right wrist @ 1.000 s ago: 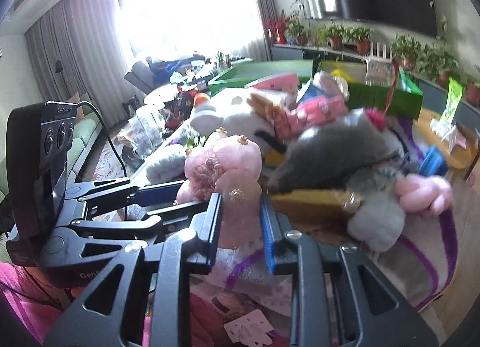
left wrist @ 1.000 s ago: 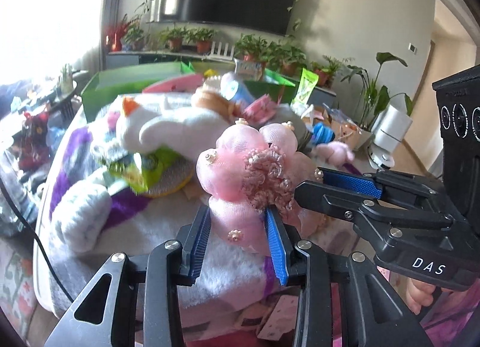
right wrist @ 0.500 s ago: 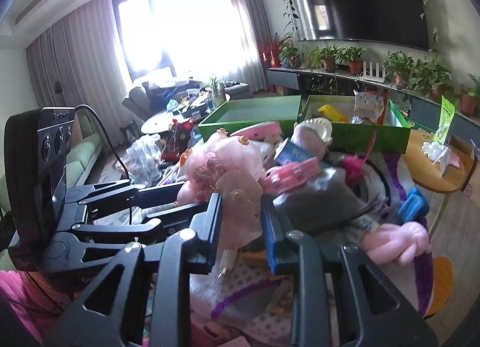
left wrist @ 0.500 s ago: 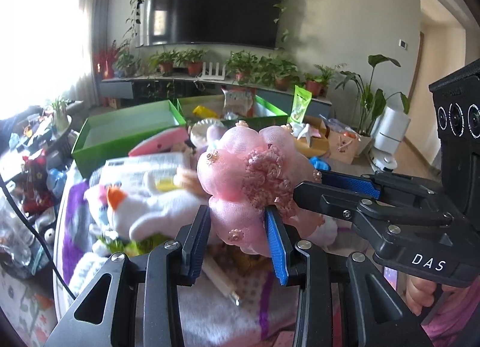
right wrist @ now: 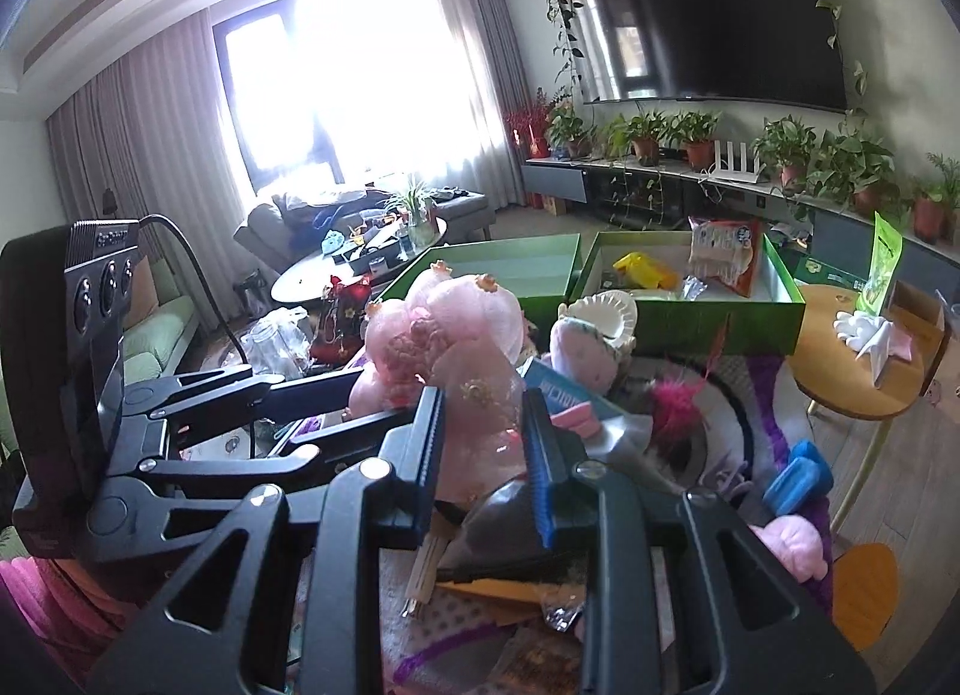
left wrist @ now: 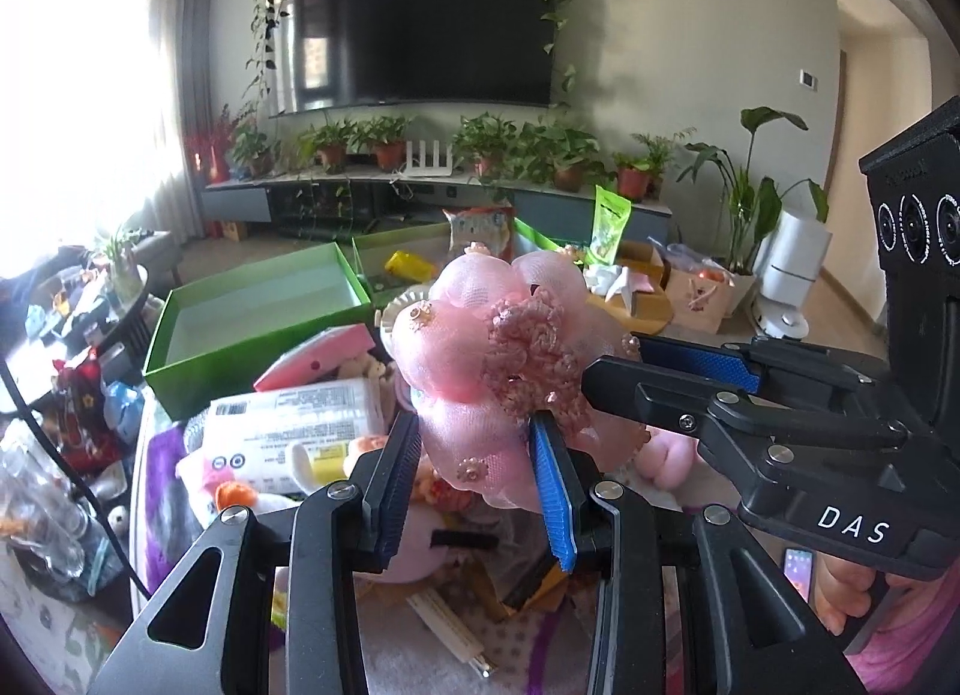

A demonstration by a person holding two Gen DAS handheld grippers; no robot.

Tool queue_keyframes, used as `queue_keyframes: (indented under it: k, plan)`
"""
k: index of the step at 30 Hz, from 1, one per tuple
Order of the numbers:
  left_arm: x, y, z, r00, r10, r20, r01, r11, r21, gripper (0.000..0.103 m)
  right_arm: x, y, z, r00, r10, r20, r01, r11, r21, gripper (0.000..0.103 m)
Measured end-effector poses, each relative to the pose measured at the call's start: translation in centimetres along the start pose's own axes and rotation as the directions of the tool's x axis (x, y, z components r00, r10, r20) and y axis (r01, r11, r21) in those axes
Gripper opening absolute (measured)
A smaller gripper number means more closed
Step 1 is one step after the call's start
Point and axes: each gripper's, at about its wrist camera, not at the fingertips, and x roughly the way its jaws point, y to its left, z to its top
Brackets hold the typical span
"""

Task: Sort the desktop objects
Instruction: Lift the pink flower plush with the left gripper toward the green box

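room backdrop: dark tv (left wrist: 432, 17) on the wall at 12 o'clock, a row of potted plants (left wrist: 480, 146) on the console below it.

two green boxes past the pile. the empty green box (left wrist: 252, 305) sits at 10 o'clock in the left wrist view; the part-filled green box (right wrist: 690, 299), holding a yellow item and a snack bag, sits at 1 o'clock in the right wrist view. both are stiff card with straight walls and open tops.

toy pile (left wrist: 288, 437) below the grippers: plush, a white labelled pack, a pink case, all soft or crinkly, on a fleecy purple-and-white cover.

task item: pink mesh flower (left wrist: 510, 359), puffy gauze petals, beaded crochet centre, small pearl-like studs. light and squashy, will deform under a pinch. it is held aloft above the pile, with the boxes beyond it at 11 to 1 o'clock.

left gripper (left wrist: 474, 461): blue pads closed on a lower petal, flower rising toward 12 o'clock from the fingers. right gripper (right wrist: 483, 443): also pinching a petal, coming in from 3 o'clock in the left view. both grips are on the flower at once, equally near; no clear long axis, roughly round.

judgement: the carry turns on the boxes lying straight ahead; one grip should let go first or the mesh may stretch.
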Motion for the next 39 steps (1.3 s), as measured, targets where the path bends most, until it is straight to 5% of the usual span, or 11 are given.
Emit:
queue_keyframes:
  k: [39]
  plan:
    - [6.9,0.8,9.1,0.998,0.060,0.007,-0.061,0.993,0.105,0.038,6.5,-7.1,8.8,1.000,-0.005,-0.020,0.006,0.998,0.060,0.027]
